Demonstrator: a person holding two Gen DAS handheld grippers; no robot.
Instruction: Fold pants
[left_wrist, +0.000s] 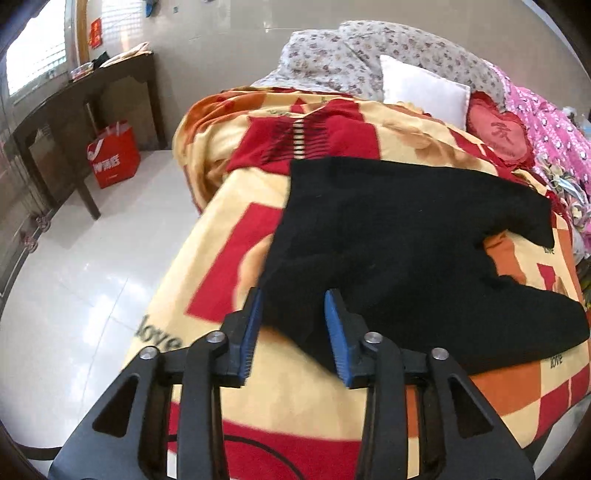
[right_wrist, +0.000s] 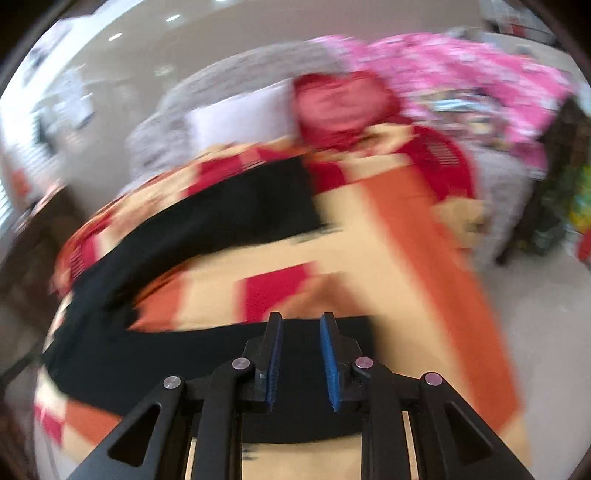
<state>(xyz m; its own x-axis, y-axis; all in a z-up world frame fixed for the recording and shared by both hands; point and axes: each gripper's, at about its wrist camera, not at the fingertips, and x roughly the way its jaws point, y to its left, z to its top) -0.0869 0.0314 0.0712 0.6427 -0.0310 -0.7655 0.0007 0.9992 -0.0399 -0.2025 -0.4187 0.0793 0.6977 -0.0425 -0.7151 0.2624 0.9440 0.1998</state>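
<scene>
Black pants (left_wrist: 388, 229) lie spread on a red, yellow and orange blanket (left_wrist: 295, 398) that covers the bed. In the left wrist view my left gripper (left_wrist: 293, 295) hangs over the near edge of the pants. It is open, its blue pads apart, with cloth under the gap but not pinched. The right wrist view is blurred. There the black pants (right_wrist: 221, 221) curve across the blanket (right_wrist: 406, 258), one leg running under my right gripper (right_wrist: 301, 317). That gripper is open too, and its pads press on nothing.
A red knitted garment (left_wrist: 314, 140) lies past the pants. A white pillow (left_wrist: 421, 88), a red heart cushion (left_wrist: 495, 133) and a pink quilt (left_wrist: 546, 122) crowd the head of the bed. On the left, a dark table (left_wrist: 85, 96) and a red bag (left_wrist: 112, 155) stand on white tiled floor (left_wrist: 92, 266).
</scene>
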